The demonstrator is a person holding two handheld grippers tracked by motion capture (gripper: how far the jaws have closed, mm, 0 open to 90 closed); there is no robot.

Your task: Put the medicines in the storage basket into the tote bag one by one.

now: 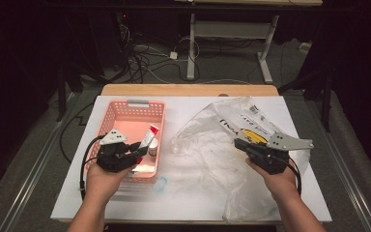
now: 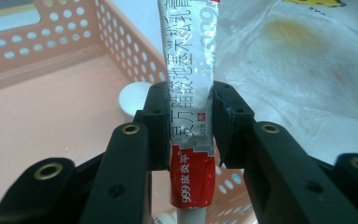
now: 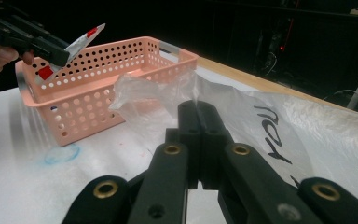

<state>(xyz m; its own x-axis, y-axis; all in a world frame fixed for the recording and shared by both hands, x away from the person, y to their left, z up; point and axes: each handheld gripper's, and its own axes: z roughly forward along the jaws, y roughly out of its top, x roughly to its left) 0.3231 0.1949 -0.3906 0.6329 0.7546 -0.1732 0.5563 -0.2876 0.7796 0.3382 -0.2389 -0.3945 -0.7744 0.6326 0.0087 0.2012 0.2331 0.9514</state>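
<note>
Trouble could be coming at the left gripper point(image 2: 189, 121): its jaws are pinching a thin ointment tube point(image 2: 191, 88) across the flat body only, with the long silver end sticking out past the pads, so the tube may be swinging or sliding loose if the hand tips. The tube is hanging above the pink basket point(image 1: 130, 108), over its right wall, clear of the floor. In the high view its long axis is running diagonally, crimped silver tail pointing far and right, red capped end pointing near and left, toward the hand. Over on the right, the right gripper point(image 3: 199, 109) is sitting fully closed on the edge of the clear plastic bag point(image 1: 222, 140), and that film is slack and crumpled; if the mouth is sagging shut, the tube could be catching on the plastic rather than going in. A white round jar point(image 2: 133, 98) is resting on the basket floor below.
</note>
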